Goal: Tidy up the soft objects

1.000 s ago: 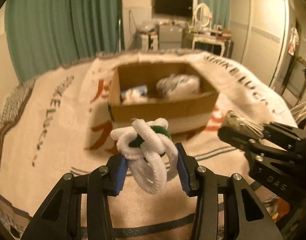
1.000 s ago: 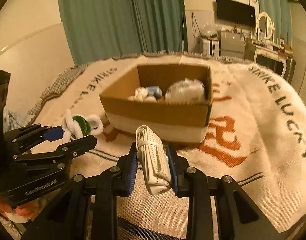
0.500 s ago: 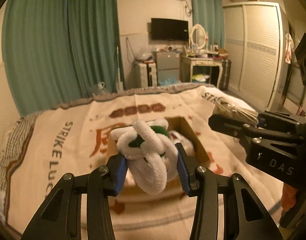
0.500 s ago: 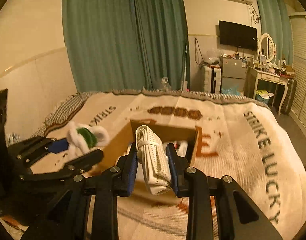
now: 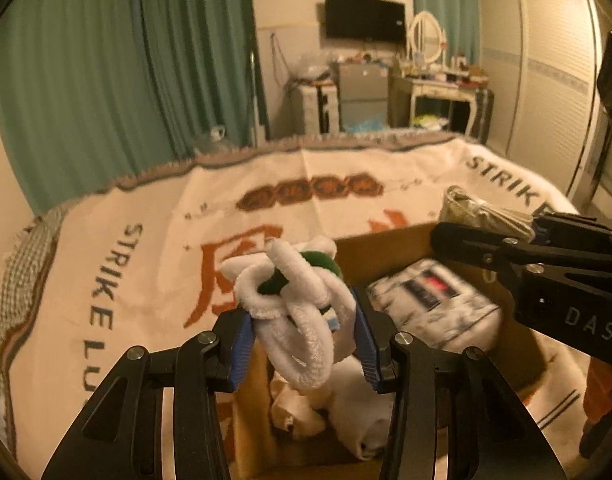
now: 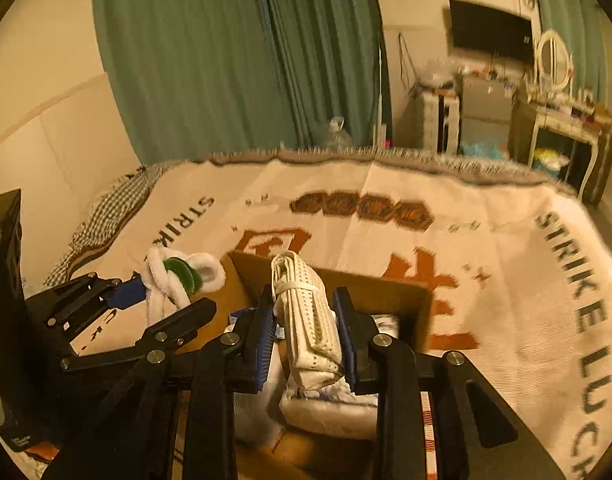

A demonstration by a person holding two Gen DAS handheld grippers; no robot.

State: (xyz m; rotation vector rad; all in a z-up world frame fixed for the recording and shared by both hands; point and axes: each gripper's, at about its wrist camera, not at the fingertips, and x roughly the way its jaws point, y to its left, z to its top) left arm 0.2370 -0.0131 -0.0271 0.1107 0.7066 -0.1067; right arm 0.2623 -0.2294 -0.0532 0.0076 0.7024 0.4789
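My left gripper (image 5: 301, 344) is shut on a white fluffy knotted band with a green part (image 5: 293, 304); it also shows in the right wrist view (image 6: 181, 276). It hangs over the left part of an open cardboard box (image 5: 386, 248). My right gripper (image 6: 308, 344) is shut on a rolled white perforated cloth (image 6: 310, 312), held above the same box (image 6: 386, 292); the roll also shows in the left wrist view (image 5: 482, 212). Inside the box lie a white packet with dark and red print (image 5: 438, 304) and white soft items (image 5: 346, 408).
The box sits on a bed under a cream blanket (image 5: 145, 248) with orange characters and "STRIKE LUCKY" lettering. Green curtains (image 5: 125, 60), a wall TV (image 5: 364, 18), a dresser with mirror (image 5: 430, 64) and a wardrobe (image 5: 546, 72) stand beyond the bed.
Both grippers have moved forward and now hang over the box opening, looking down into it. Each still holds its item.
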